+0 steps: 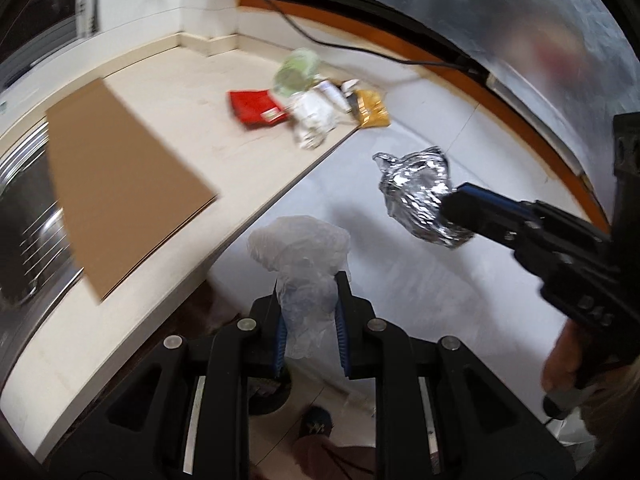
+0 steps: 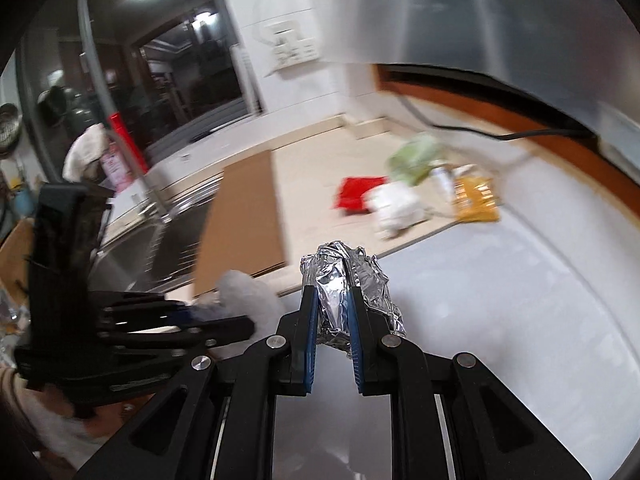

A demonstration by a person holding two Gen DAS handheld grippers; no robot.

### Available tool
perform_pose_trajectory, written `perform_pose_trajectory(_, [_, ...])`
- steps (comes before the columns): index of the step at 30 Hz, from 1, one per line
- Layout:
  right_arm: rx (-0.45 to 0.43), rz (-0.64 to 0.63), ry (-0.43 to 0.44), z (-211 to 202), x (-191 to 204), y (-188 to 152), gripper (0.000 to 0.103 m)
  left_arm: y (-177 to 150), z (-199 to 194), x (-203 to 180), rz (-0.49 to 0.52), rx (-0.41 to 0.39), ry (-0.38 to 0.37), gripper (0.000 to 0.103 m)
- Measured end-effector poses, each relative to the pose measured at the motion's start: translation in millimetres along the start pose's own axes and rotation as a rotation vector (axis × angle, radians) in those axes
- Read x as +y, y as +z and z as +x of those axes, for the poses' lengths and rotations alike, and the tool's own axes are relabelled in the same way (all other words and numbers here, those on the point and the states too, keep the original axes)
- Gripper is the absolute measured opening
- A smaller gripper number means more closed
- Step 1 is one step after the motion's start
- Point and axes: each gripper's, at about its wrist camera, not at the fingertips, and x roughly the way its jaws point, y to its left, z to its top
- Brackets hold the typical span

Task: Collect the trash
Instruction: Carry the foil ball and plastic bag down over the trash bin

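My left gripper (image 1: pixel 308 292) is shut on a crumpled clear plastic wad (image 1: pixel 300 252), held in the air just off the counter's edge. My right gripper (image 2: pixel 332 292) is shut on a crumpled ball of silver foil (image 2: pixel 344 280). In the left wrist view the foil ball (image 1: pixel 416 192) hangs to the right, pinched by the right gripper (image 1: pixel 456 204). In the right wrist view the left gripper (image 2: pixel 244 324) shows at lower left with the plastic wad (image 2: pixel 244 292). More trash stays on the counter: a red packet (image 1: pixel 256 110), a white crumpled wad (image 1: pixel 312 120), a yellow packet (image 1: pixel 370 110), a green-and-clear wrapper (image 1: pixel 296 70).
A brown cardboard sheet (image 1: pixel 120 184) lies on the beige counter (image 1: pixel 224 80), partly over a steel sink (image 1: pixel 24 216). A black cable (image 1: pixel 360 48) runs along the wall behind the trash. A large white surface (image 1: pixel 400 280) lies below both grippers. A hand (image 1: pixel 560 364) holds the right gripper.
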Motion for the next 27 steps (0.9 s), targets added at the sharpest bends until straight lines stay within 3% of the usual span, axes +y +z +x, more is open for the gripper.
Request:
perform_pose_trajectory(7, [0.051, -0.029, 0.079, -16, 92, -30, 0.014, -52, -32, 41, -0.016, 0.027, 0.038, 0.017])
perform_pose_trajectory(14, [0.117, -0.029, 0.096, -7, 151, -66, 0.014, -96, -38, 70, -0.015, 0.071, 0.049, 0.017])
perform_pose_trajectory(21, [0.167, -0.043, 0.065, 20, 183, -104, 0.014, -135, -21, 92, -0.015, 0.125, 0.042, 0.017])
perform_pose_trajectory(27, [0.208, -0.012, 0.016, 52, 187, -141, 0.014, -158, 1, 104, -0.004, 0.151, 0.032, 0.017])
